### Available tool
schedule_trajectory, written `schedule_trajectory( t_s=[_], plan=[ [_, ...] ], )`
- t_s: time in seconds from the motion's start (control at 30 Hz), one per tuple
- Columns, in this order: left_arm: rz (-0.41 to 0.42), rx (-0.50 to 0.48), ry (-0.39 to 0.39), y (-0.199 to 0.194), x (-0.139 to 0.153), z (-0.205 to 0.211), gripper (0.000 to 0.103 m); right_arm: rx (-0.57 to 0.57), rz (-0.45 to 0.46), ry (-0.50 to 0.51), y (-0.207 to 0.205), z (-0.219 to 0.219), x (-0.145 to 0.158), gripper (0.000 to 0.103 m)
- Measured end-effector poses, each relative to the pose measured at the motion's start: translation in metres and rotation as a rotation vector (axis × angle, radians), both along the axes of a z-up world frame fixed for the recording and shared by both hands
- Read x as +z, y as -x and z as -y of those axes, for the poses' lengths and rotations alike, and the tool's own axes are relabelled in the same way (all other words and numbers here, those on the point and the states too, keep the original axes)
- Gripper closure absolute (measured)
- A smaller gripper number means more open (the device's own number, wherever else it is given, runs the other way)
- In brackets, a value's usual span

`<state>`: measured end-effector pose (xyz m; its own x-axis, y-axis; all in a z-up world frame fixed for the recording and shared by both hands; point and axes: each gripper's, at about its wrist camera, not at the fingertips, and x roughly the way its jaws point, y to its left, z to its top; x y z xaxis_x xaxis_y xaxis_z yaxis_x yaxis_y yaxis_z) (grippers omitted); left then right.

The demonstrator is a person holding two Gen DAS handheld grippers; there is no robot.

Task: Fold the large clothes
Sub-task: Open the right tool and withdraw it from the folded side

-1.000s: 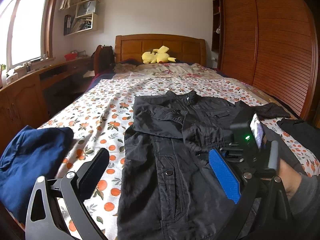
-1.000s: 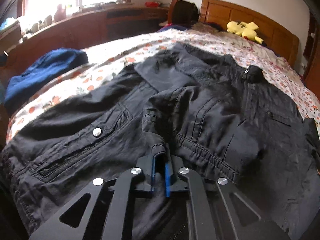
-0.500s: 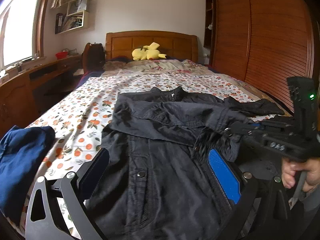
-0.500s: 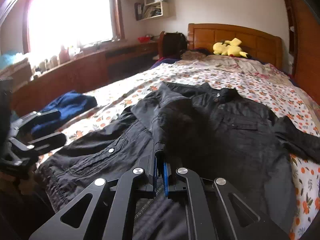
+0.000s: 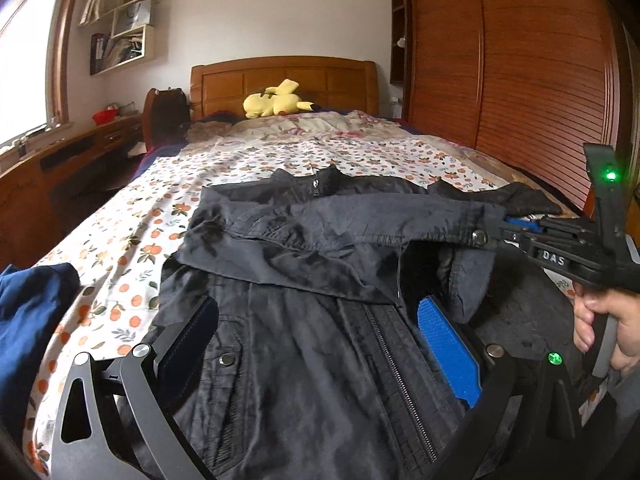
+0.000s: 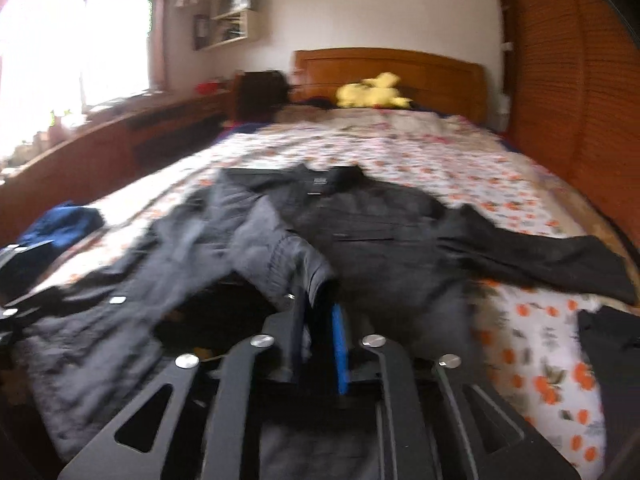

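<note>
A black jacket (image 5: 320, 360) lies face up on the flowered bedsheet (image 5: 120, 248), collar toward the headboard. One sleeve (image 5: 340, 224) is stretched across its chest to the right. My right gripper (image 5: 504, 228) is at the cuff of that sleeve. In the right wrist view the right gripper (image 6: 318, 312) has its jaws opening, with the cuff (image 6: 296, 256) still between them and a gap beside the blue pad. The other sleeve (image 6: 540, 256) lies spread out to the right. My left gripper (image 5: 316, 320) hovers wide open over the jacket's lower front, holding nothing.
A blue garment (image 5: 28, 320) lies bunched at the bed's left edge. Another dark garment (image 6: 612, 352) lies at the right edge. A yellow plush (image 5: 276, 100) sits by the headboard. A wooden wardrobe (image 5: 520, 80) lines the right side, a desk (image 5: 60, 168) the left.
My right gripper carried the sleeve cuff across the jacket to the right and upward, and its jaws have parted. My left gripper shifted right over the jacket, staying open.
</note>
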<state>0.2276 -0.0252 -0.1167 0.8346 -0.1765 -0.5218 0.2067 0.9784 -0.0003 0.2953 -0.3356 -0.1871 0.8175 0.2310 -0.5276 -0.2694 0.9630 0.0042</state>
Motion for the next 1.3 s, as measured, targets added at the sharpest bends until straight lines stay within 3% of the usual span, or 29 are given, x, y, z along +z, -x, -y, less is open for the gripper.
schedule_trajectory(
  t_s=[0.17, 0.27, 0.53, 0.83, 1.1, 1.3],
  plan=[
    [0.002, -0.011, -0.007, -0.002, -0.002, 0.008, 0.003, -0.031, 0.007, -0.018, -0.001, 0.022, -0.001, 0.081],
    [0.001, -0.011, -0.009, -0.004, -0.004, 0.01, 0.003, 0.0, 0.013, -0.025, 0.002, 0.019, -0.002, 0.066],
    [0.001, -0.024, -0.013, -0.003, -0.004, 0.016, 0.003, 0.042, -0.045, -0.035, -0.006, 0.007, -0.016, 0.065],
    [0.056, -0.081, 0.003, 0.016, 0.031, 0.026, 0.003, 0.047, -0.21, 0.014, -0.035, -0.003, -0.061, 0.065],
    [0.098, -0.126, -0.014, 0.025, 0.056, 0.039, 0.003, 0.043, -0.215, 0.017, -0.032, -0.003, -0.062, 0.065],
    [0.109, -0.147, -0.002, 0.006, 0.053, 0.043, 0.003, 0.029, -0.185, -0.001, -0.028, 0.0, -0.054, 0.065]
  ],
)
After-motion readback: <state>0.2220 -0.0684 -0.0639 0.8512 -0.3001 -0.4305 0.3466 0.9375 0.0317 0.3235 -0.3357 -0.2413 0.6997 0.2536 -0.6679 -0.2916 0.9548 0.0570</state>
